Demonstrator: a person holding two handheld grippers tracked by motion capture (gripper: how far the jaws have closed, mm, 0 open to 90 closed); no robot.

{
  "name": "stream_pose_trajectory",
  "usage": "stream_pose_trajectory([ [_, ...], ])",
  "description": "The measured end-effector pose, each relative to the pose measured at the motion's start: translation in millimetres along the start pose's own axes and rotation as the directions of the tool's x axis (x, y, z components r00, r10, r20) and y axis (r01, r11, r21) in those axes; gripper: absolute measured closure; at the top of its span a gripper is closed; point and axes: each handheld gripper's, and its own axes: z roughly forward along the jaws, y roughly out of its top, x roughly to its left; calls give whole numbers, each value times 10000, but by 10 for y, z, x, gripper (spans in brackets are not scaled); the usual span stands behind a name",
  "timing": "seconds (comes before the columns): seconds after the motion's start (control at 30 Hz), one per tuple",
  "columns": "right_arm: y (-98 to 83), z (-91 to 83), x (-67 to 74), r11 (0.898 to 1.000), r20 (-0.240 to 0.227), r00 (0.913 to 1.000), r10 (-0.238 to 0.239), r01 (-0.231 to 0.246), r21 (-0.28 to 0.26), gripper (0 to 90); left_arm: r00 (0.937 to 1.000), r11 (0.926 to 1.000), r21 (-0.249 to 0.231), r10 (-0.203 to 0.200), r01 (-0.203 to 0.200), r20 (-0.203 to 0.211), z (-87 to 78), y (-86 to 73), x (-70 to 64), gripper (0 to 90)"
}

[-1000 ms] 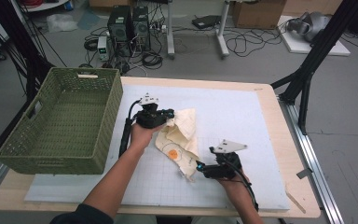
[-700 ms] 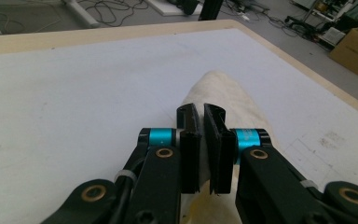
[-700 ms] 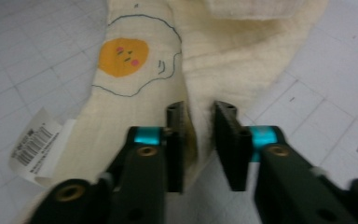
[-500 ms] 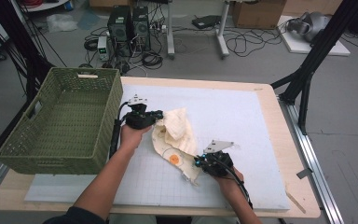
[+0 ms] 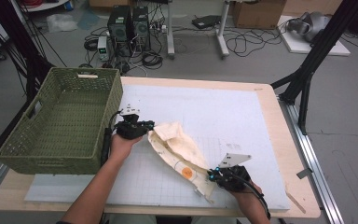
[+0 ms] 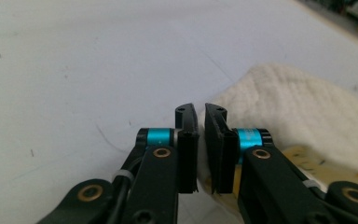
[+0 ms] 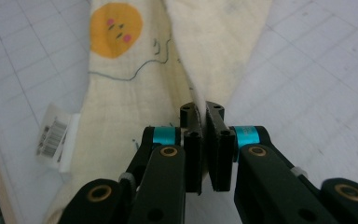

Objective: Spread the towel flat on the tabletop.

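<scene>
One cream cloth [image 5: 179,149] stretched slantwise across the white mat [image 5: 242,116], orange face print near its lower end. Right gripper [image 5: 214,176] clamped on the near corner, fold pinched between the pads. Left gripper [image 5: 150,126] at the far edge beside the green basket [image 5: 60,126], jaws nearly together, probably nipping the hem, though hard to tell. Open mat beyond, toward the far right table edge.

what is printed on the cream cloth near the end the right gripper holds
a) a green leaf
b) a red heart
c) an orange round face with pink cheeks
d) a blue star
c: in the right gripper view an orange round face with pink cheeks sits on the cream cloth, just beyond the right gripper, whose jaws are shut on a fold of it.
</scene>
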Motion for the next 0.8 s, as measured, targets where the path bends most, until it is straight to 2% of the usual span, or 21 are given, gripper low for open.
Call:
stream_pose_trajectory([
  [0.1, -52, -69, -39, 9999, 250, 9996, 95, -96, 43, 834, 9997, 9995, -253, 207, -210, -142, -56, 24, -32, 766],
  [0.13, -58, -83, -50, 9999, 354, 9993, 109, -111, 48, 788, 9996, 9994, -278, 224, -228, -162, -68, 31, -40, 727],
  [0.23, -41, -131, -67, 9989, 607, 9978, 270, -246, -392, 618, 9994, 9990, -314, 335, -333, 62, -81, 35, -67, 633],
  [0.27, -29, -146, -73, 9976, 617, 9976, 320, -281, -635, 581, 9992, 9988, -303, 384, -381, 109, -84, 35, -73, 592],
  [0.37, 20, -175, -71, 9923, 699, 9967, 409, -323, -1197, 517, 9961, 9976, -431, 578, -550, 664, -78, 18, -114, 535],
  [0.43, 39, -156, -72, 9922, 763, 9964, 363, -268, -1221, 507, 9893, 9952, -517, 882, -827, 1159, -74, 16, -175, 523],
  [0.5, 39, -134, -77, 9927, 734, 9965, 401, -314, -1163, 500, 9777, 9924, -613, 1163, -1071, 1747, -47, 18, -261, 509],
  [0.6, 45, -128, -85, 9922, 765, 9962, 426, -332, -1201, 494, 9597, 9881, -378, 1538, -1491, 2353, 40, 1, -389, 424],
  [0.67, 46, -131, -89, 9917, 786, 9960, 436, -337, -1241, 492, 9502, 9807, -1, 1893, -1953, 2478, 111, -28, -455, 389],
  [0.7, 45, -134, -87, 9916, 762, 9959, 490, -394, -1235, 493, 9478, 9772, 140, 2019, -2118, 2466, 148, -44, -488, 377],
  [0.77, 41, -136, -91, 9915, 764, 9960, 472, -374, -1249, 490, 9448, 9662, 363, 2412, -2552, 2216, 209, -67, -542, 378],
  [0.8, 40, -138, -90, 9912, 748, 9959, 509, -412, -1259, 490, 9413, 9605, 457, 2587, -2745, 2169, 235, -76, -558, 396],
])
